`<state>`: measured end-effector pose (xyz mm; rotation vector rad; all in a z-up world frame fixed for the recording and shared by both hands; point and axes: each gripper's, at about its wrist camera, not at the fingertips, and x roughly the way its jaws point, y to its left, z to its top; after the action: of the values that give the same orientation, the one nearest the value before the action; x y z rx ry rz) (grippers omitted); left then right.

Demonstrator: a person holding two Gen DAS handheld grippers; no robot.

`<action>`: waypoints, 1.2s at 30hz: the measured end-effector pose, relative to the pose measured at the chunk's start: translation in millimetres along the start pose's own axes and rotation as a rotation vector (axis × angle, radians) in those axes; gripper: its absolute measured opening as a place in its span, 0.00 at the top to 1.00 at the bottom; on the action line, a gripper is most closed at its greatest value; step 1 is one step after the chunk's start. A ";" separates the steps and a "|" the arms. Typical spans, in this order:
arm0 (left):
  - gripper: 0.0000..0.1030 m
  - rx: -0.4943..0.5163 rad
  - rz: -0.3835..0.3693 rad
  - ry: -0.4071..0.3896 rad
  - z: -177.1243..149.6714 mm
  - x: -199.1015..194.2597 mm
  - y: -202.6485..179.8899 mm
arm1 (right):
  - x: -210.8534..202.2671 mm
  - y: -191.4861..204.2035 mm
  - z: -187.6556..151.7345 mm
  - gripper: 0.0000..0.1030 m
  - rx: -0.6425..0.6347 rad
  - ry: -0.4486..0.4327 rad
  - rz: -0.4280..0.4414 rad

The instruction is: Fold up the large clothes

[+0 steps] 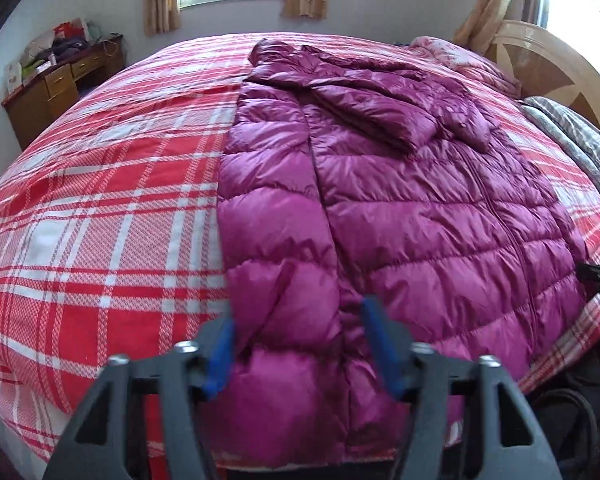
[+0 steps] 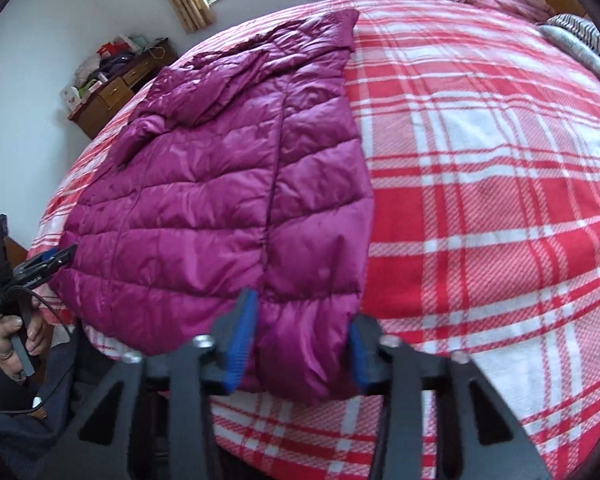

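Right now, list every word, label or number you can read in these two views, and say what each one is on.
No text can be read in either view.
White lettering on the left tool, seen from the right wrist camera: too small and blurred to read.
Packages on the wooden desk: print too small to read.
Down jacket and plaid bedspread: no label or lettering shows.

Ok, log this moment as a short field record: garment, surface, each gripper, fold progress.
garment: magenta puffer jacket, lying flat, sleeves folded across its chest
surface: bed with red plaid cover
left gripper: open, fingers astride the hem's left corner
right gripper: open, fingers astride the hem's right corner
fold progress: sleeves in, body not yet folded
background: cluttered wooden desk
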<state>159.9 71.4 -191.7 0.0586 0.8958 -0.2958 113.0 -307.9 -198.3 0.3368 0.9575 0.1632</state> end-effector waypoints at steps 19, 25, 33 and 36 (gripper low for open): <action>0.91 0.032 -0.176 -0.269 22.9 -132.1 7.4 | -123.7 37.9 22.8 0.89 -0.122 -0.265 0.145; 0.91 0.037 -0.227 -0.339 21.8 -183.6 8.0 | -176.1 45.8 26.6 0.90 -0.141 -0.382 0.189; 0.91 0.055 -0.239 -0.350 39.0 -188.9 7.5 | -172.7 30.1 48.6 0.90 -0.067 -0.431 0.221; 0.91 0.013 -0.255 -0.324 57.3 -168.5 18.6 | -153.0 15.3 64.6 0.90 -0.012 -0.414 0.230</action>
<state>109.7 118.0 -26.4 -0.0907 0.5789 -0.5332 79.4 -350.5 -40.6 0.4493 0.5070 0.2964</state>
